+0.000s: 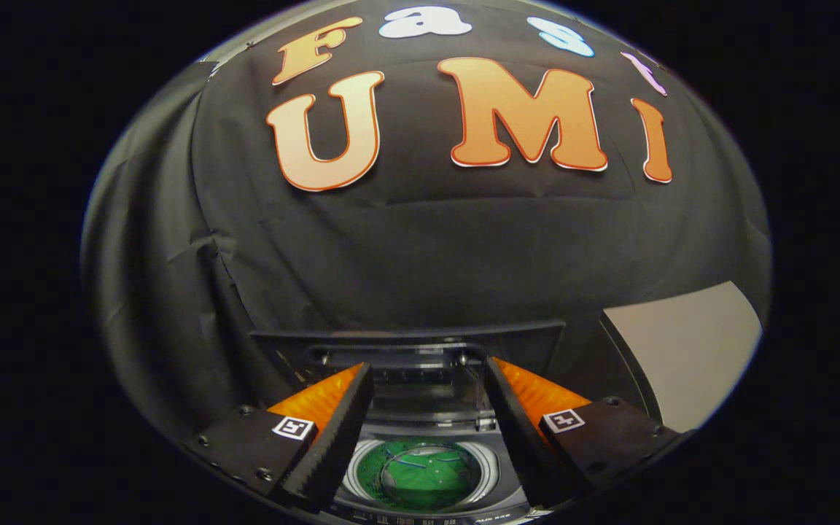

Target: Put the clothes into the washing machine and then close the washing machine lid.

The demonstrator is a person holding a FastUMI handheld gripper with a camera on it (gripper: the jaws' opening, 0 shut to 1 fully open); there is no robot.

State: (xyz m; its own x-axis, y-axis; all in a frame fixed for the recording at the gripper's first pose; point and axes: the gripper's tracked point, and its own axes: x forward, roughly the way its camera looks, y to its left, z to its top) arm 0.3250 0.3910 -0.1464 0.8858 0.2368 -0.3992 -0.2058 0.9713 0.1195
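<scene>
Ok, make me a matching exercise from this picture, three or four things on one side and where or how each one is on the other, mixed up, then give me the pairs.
Things:
1. tongs
2. green clothes
3. washing machine lid
4. pale panel

Places or states:
A. raised, standing beyond the fingertips
B. open, nothing held between the fingers
C. off to the right, beside the machine
D. lying in the round drum, below the gap between the fingers

Pairs: 1-B, 2-D, 3-A, 4-C
</scene>
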